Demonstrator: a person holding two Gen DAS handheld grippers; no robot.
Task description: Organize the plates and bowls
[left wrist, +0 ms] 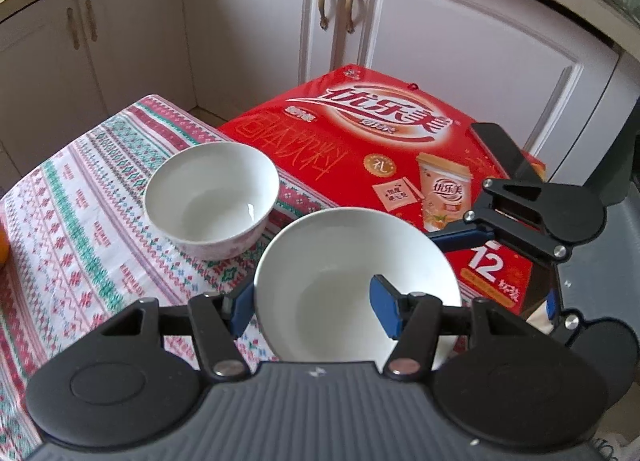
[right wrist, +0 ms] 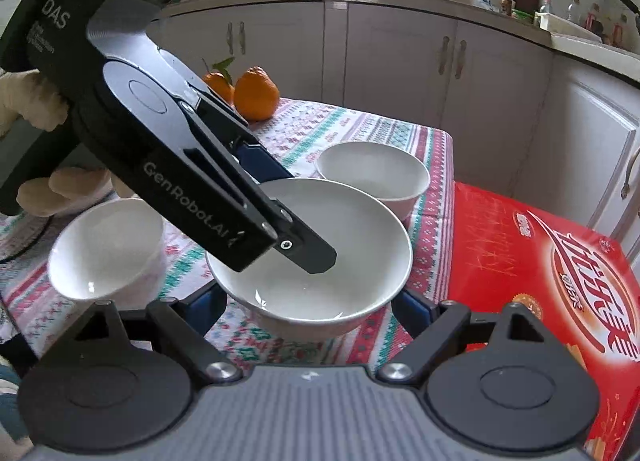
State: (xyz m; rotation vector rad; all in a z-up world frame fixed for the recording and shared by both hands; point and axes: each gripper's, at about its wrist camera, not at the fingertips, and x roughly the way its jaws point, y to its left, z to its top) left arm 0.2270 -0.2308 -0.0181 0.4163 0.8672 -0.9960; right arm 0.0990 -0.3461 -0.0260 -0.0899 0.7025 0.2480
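Three glossy white bowls sit over a woven patterned cloth (right wrist: pixel 360 129). The left gripper (left wrist: pixel 316 305) pinches the rim of the wide bowl (left wrist: pixel 352 257), one pad inside. The right gripper (right wrist: pixel 308 309) straddles that bowl's sides; contact is hidden. A shiny red box (left wrist: pixel 400 149) lies beside it.

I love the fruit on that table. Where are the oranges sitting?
In the right wrist view the two oranges sit at the far end of the patterned tablecloth, near the white cabinets, behind the left hand-held gripper.
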